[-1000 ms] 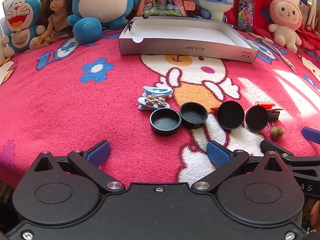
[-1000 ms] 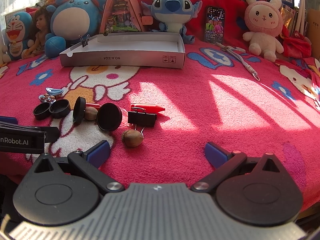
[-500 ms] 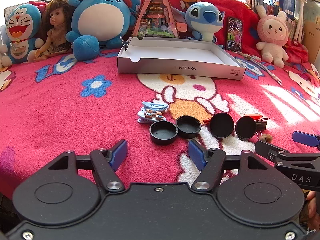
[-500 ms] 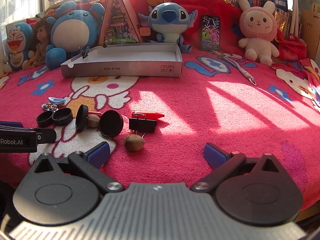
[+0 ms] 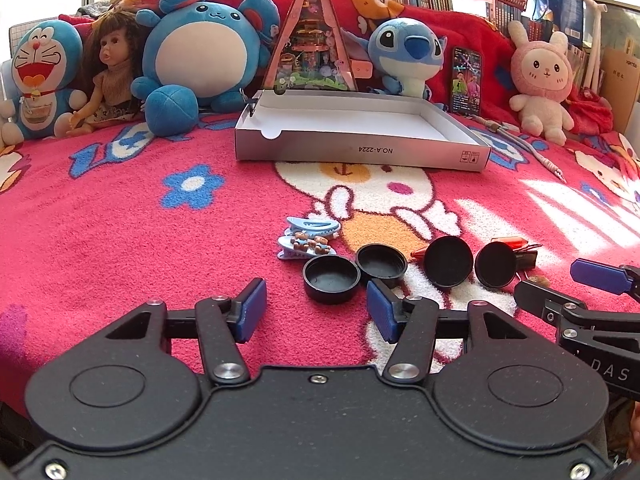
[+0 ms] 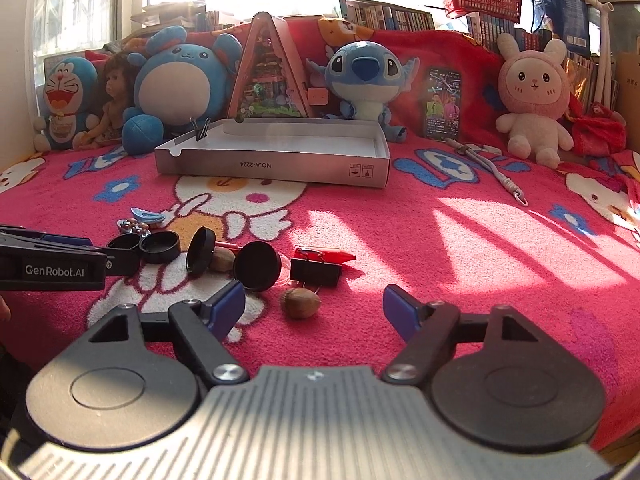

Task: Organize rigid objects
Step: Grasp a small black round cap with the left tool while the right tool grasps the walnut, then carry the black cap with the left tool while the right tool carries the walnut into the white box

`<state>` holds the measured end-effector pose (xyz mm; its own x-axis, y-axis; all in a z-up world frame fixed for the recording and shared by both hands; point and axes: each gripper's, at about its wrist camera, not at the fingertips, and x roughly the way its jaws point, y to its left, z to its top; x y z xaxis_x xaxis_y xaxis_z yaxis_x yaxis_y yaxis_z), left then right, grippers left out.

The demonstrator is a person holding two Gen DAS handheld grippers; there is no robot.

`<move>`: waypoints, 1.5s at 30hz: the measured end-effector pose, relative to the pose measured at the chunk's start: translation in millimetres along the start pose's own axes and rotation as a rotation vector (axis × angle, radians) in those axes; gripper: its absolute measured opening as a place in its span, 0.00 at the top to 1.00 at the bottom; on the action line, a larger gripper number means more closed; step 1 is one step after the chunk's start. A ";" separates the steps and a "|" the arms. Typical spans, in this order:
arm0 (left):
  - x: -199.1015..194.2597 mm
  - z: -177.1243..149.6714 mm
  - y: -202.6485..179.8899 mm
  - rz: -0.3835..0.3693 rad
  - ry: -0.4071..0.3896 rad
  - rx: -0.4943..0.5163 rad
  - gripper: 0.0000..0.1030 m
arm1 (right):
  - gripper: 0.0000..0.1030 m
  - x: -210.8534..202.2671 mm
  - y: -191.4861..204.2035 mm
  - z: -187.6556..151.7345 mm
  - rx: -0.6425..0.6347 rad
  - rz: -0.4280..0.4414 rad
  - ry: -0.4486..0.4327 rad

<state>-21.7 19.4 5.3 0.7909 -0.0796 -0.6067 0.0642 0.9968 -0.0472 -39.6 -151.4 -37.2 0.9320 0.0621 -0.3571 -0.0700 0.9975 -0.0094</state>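
My left claw (image 5: pixel 316 310) and right claw (image 6: pixel 314 306) are both apart, empty, low by the black caps (image 5: pixel 330 279) to grab one.

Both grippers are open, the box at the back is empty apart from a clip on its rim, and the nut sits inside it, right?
Not quite. The nut lies on the blanket before the right gripper, as the right wrist view shows; the rest holds.

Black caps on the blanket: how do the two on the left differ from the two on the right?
The left pair lies flat, hollow side up, showing rims; the right pair stands tilted on edge, showing smooth round faces. The left two touch; the right two stand slightly apart. All four look alike: black, round, similar in size.
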 end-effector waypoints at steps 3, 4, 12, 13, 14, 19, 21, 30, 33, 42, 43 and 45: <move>1.8 0.8 1.4 0.005 -0.004 0.000 0.52 | 0.28 -0.9 1.5 0.9 0.001 0.001 -0.006; 2.1 1.3 2.0 0.003 -0.006 -0.002 0.53 | 0.31 -1.1 1.6 1.2 0.004 0.001 -0.007; 6.5 3.7 1.8 -0.016 -0.019 -0.006 0.57 | 0.54 0.2 0.4 0.3 0.024 0.008 0.018; 6.9 4.0 1.9 -0.019 -0.020 -0.008 0.57 | 0.55 0.5 0.9 0.0 0.022 0.012 0.022; 7.0 4.3 2.0 -0.023 -0.021 -0.011 0.57 | 0.56 0.7 1.7 -0.3 0.021 0.015 0.025; 9.7 6.0 4.7 -0.051 -0.020 -0.047 0.61 | 0.66 2.9 3.6 -0.5 0.017 0.020 0.039; 11.2 6.5 4.6 -0.047 -0.021 -0.047 0.65 | 0.67 4.9 4.6 -0.4 0.019 0.023 0.047; 7.2 9.1 3.6 -0.069 -0.010 -0.052 0.70 | 0.75 4.3 4.8 3.3 0.031 0.032 0.048; -0.3 16.0 6.2 -0.094 -0.021 -0.064 0.70 | 0.75 -0.6 3.8 9.3 0.028 0.032 0.026; -7.4 45.8 13.6 -0.157 -0.049 -0.104 0.70 | 0.75 2.9 -12.6 36.8 0.095 0.037 -0.019; -6.4 49.4 14.4 -0.164 -0.049 -0.110 0.70 | 0.75 4.0 -14.1 39.9 0.100 0.031 -0.024; -2.8 58.0 16.6 -0.187 -0.043 -0.128 0.70 | 0.75 6.1 -16.8 46.8 0.104 0.022 -0.036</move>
<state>12.5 36.1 52.3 0.7983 -0.2598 -0.5434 0.1360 0.9566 -0.2576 -16.1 -166.2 4.4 0.9430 0.0829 -0.3223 -0.0547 0.9939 0.0954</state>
